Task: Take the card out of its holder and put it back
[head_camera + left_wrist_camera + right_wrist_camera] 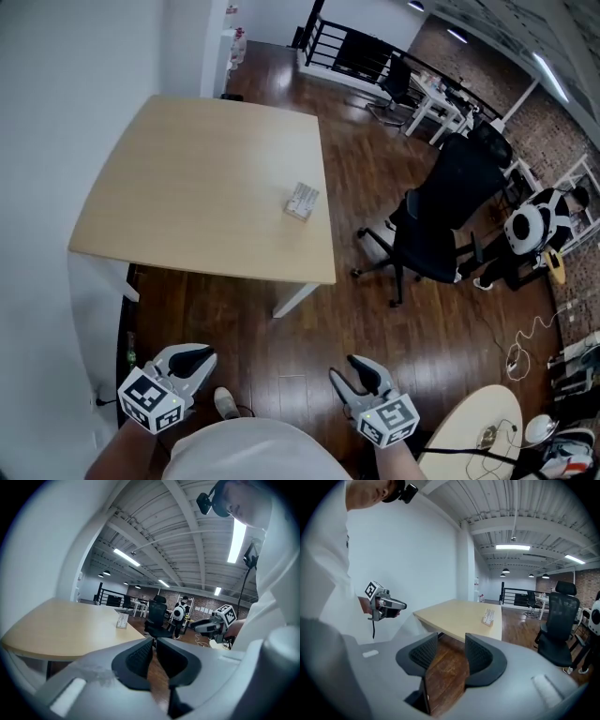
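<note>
A small clear card holder with a white card (302, 202) stands near the right edge of the light wooden table (187, 187). It shows far off in the left gripper view as card holder (122, 620) and in the right gripper view as card holder (488, 617). Both grippers hang low by the person's body, well short of the table. My left gripper (199, 357) has its jaws together with nothing between them; up close it is left gripper (154, 642). My right gripper (355, 377) stands open and empty, seen close as right gripper (451, 643).
A black office chair (441, 220) stands on the dark wood floor right of the table. A white wall (56, 112) runs along the left. A round pale table (473, 427) with cables lies at the bottom right. A person with a panda backpack (536, 225) sits beyond.
</note>
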`<state>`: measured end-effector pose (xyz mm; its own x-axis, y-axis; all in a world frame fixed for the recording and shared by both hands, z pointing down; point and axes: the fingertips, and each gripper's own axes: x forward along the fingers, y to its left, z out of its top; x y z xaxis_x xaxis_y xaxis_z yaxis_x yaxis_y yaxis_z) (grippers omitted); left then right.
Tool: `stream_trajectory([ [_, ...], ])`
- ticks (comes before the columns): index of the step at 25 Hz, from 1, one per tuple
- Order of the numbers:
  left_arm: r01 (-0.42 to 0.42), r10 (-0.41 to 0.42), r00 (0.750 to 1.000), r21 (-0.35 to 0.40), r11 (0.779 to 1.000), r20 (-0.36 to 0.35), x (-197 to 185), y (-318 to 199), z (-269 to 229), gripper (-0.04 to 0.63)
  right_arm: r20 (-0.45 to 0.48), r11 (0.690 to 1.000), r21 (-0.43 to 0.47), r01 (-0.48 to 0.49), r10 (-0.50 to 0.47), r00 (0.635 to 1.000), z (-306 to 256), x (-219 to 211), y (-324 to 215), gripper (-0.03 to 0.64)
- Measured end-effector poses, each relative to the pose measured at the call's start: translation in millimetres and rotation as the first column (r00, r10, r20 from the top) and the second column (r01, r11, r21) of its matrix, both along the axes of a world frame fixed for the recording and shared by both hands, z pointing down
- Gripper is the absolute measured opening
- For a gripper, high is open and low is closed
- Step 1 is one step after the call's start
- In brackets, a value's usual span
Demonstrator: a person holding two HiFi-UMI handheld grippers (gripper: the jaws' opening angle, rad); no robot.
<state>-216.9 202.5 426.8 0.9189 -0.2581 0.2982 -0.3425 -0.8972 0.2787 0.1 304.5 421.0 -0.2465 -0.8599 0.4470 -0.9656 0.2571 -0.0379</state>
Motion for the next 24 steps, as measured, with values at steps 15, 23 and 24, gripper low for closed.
stream_trajectory([
  [15,-0.112,0.111,0.993,0.024,0.993,0.038,57,113,-4,0.032,0.077,0.998,0.032,-0.061,0.059,0.995,9,14,128,0.181],
  [23,-0.122,0.12,0.99,0.029,0.992,0.069,71,159,-11,0.032,0.08,0.997,0.058,-0.048,0.044,0.996,4,25,160,0.181],
  [24,-0.123,0.12,0.99,0.031,0.992,0.071,74,164,-12,0.032,0.081,0.997,0.061,-0.045,0.04,0.996,3,27,164,0.181],
])
